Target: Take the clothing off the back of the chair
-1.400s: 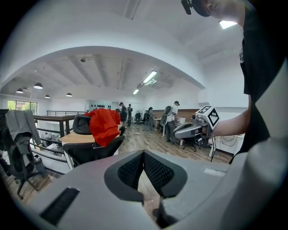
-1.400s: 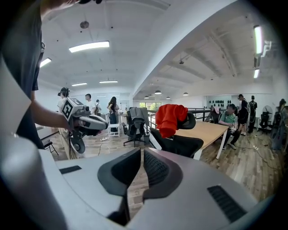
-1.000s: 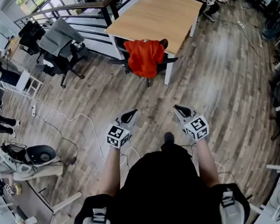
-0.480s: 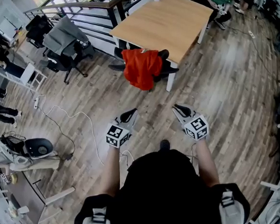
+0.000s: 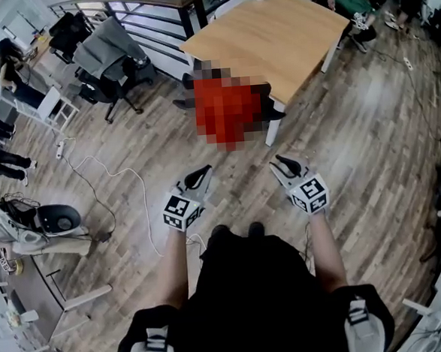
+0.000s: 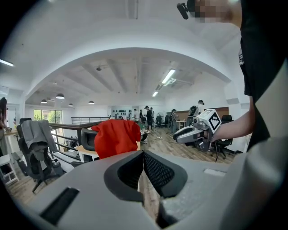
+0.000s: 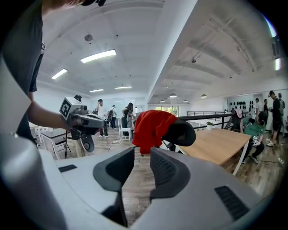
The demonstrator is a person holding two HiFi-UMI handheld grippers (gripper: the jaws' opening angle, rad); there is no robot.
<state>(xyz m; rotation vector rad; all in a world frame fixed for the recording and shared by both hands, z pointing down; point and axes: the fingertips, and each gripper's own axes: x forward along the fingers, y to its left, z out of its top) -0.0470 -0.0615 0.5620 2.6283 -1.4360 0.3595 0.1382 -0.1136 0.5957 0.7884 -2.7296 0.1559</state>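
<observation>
Red cloth garment [image 7: 152, 128] drapes the back of the black office chair [image 7: 181, 133], by the wooden table [image 5: 271, 32], well ahead. Left claw [image 5: 202, 171] pressed together, right claw [image 5: 281, 161] opening, both empty; best to grip the fabric's top edge.

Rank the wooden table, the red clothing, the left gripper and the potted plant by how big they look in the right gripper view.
1. Red clothing and wooden table: about alike, no clear winner.
2. Left gripper: smaller, though nearer the camera.
3. Potted plant: smallest by far.
</observation>
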